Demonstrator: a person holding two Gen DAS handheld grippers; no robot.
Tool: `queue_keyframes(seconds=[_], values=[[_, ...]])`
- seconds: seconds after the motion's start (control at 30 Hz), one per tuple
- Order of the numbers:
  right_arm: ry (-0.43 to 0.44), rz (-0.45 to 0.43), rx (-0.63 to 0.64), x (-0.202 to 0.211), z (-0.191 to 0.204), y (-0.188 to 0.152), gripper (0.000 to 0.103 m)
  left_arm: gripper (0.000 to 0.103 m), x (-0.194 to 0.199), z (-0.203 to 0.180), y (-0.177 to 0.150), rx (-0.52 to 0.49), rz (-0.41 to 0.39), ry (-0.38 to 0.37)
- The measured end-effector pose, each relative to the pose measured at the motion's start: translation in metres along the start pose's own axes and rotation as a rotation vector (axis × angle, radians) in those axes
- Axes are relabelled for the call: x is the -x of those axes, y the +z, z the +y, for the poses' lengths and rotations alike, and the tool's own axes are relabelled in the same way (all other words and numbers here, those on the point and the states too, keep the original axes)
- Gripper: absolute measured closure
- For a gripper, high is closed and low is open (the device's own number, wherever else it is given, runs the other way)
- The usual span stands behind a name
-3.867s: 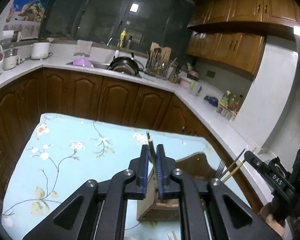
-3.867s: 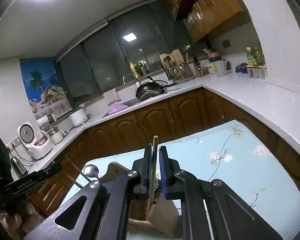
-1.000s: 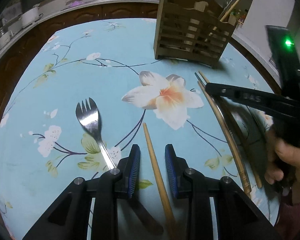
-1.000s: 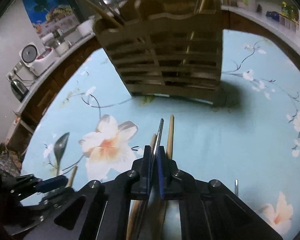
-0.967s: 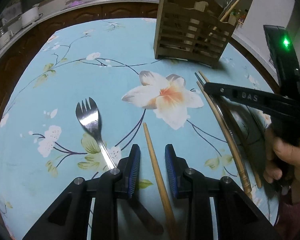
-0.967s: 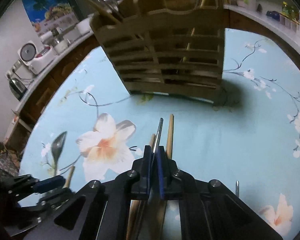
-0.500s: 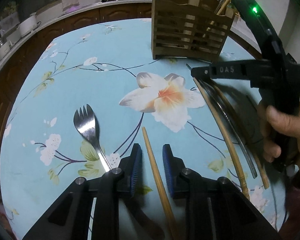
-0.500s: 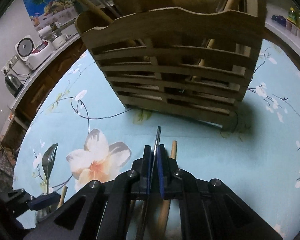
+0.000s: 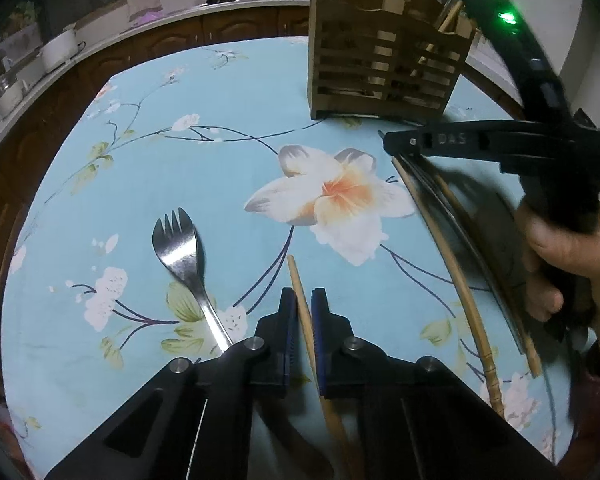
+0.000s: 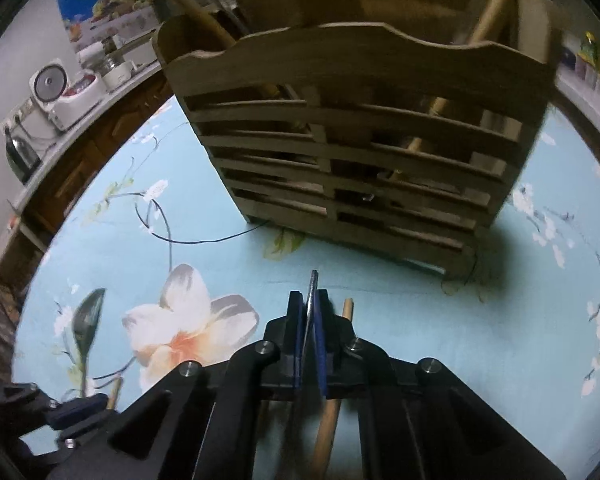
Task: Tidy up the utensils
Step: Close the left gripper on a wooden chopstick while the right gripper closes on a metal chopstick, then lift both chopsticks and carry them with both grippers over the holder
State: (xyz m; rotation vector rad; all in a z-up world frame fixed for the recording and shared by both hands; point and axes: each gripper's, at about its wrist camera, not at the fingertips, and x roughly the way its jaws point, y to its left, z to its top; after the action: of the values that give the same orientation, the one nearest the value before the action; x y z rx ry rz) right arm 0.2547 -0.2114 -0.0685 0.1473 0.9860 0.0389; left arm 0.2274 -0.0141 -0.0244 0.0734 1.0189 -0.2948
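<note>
Dim, warm indoor light; fisheye edges curve into black corners, the slatted wooden utensil holder [image 10: 352,152] smears with motion blur, casting shadow lower right on the floral blue tablecloth [image 10: 540,320]

Here is the worktop [image 9: 228,92], spread with a pale blue cloth printed with dark branches and white blossoms, one big white-and-orange flower at its middle. At the far edge stands a slatted wooden utensil holder [image 9: 384,68], upright, with handles sticking out of its top. Left of the big flower lies a metal fork [image 9: 180,252], tines pointing away. Beside it, a single wooden chopstick [image 9: 298,280] lies lengthwise on the cloth. Over on the right, a long wooden chopstick [image 9: 452,264] rests at a slant, with more thin sticks just beside it, too blurred to count.
</note>
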Motion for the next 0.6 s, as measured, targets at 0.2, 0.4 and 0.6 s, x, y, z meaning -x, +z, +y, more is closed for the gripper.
queue_keyframes(seconds=[0.2, 0.4, 0.6], values=[[0.057, -0.105, -0.003, 0.059, 0.003, -0.011, 0.099, 0.100, 0.029, 0.011, 0.001, 0.043, -0.068, -0.063], [0.072, -0.235, -0.032, 0.123, -0.004, -0.025, 0.099, 0.100, 0.086, 0.014, 0.004, 0.066, -0.191, -0.127], [0.079, -0.371, -0.040, 0.183, 0.000, -0.027, 0.099, 0.100, 0.150, 0.022, 0.000, 0.079, -0.333, -0.186]])
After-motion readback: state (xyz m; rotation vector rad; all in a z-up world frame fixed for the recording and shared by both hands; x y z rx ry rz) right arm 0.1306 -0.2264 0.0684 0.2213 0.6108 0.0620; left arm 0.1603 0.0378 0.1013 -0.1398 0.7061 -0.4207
